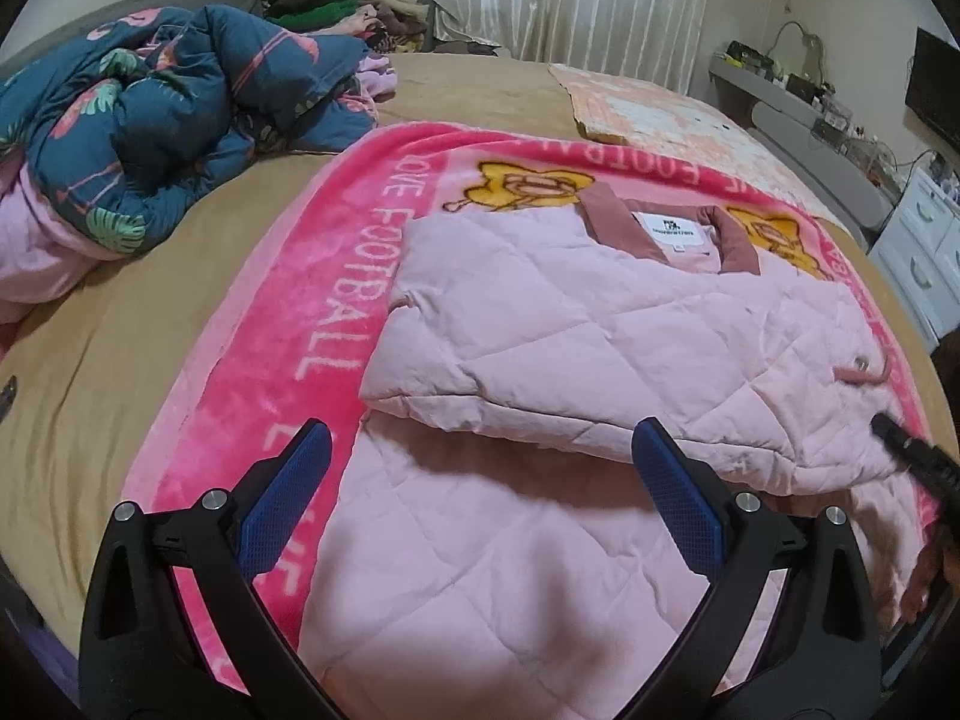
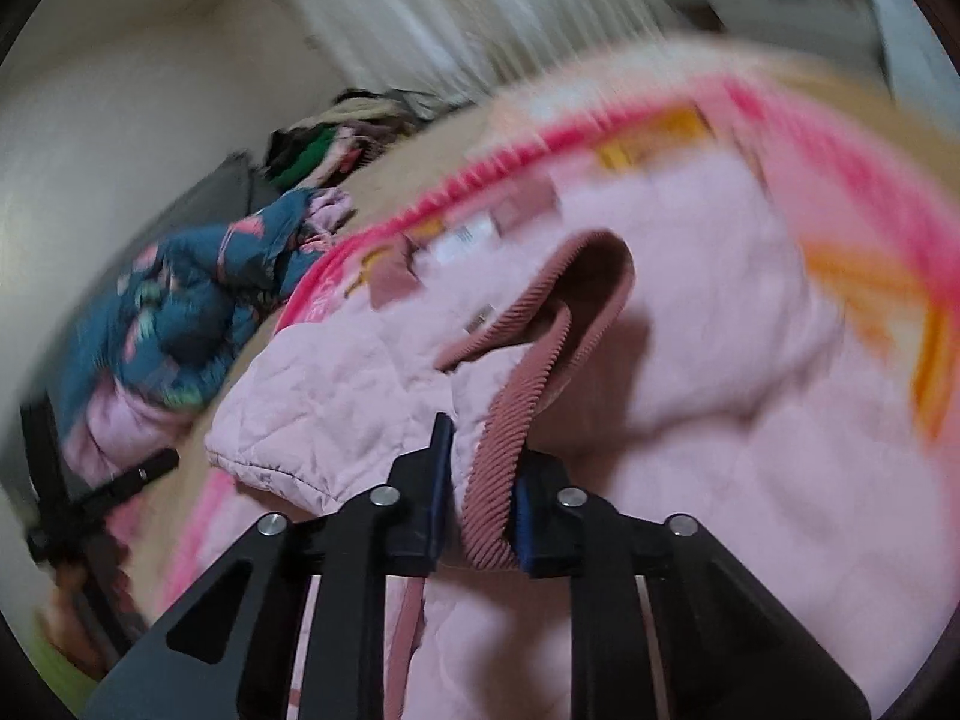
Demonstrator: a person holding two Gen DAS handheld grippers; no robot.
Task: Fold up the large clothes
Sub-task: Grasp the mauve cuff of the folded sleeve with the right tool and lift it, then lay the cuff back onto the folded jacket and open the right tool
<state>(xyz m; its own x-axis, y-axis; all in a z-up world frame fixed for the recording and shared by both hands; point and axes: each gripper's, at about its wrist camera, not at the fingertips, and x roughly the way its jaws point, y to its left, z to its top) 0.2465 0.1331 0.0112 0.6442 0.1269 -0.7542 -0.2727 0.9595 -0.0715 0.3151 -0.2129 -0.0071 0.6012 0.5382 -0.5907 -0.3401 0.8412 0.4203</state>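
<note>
- A wide bed (image 1: 198,276) with a tan cover fills the room's middle; a bright pink blanket (image 1: 312,300) with white lettering and yellow cartoon figures is spread across it.
- Pale striped curtains (image 1: 558,0) hang behind the bed, and a cluttered shelf (image 1: 774,84) with a dark screen (image 1: 936,90) runs along the right wall above white drawers (image 1: 918,252).
- The pink quilted jacket (image 1: 570,324) lies on the blanket, partly folded: one side is turned over the body, the darker pink collar and white label pointing away toward the curtains.
- To the left a rumpled blue flowered quilt (image 1: 156,114) sits on the bed, well apart from the jacket; a pile of dark and green clothes (image 1: 342,6) lies beyond it by the wall.
- The left gripper (image 1: 480,480) hovers over the jacket's near half, its blue fingers (image 1: 678,486) spread wide with nothing between them.
- The right gripper (image 2: 480,504) is clenched on the jacket's ribbed cuff (image 2: 510,450), the sleeve looping up in front of it; this view is blurred.
- The left gripper's black frame shows at that view's left edge.
</note>
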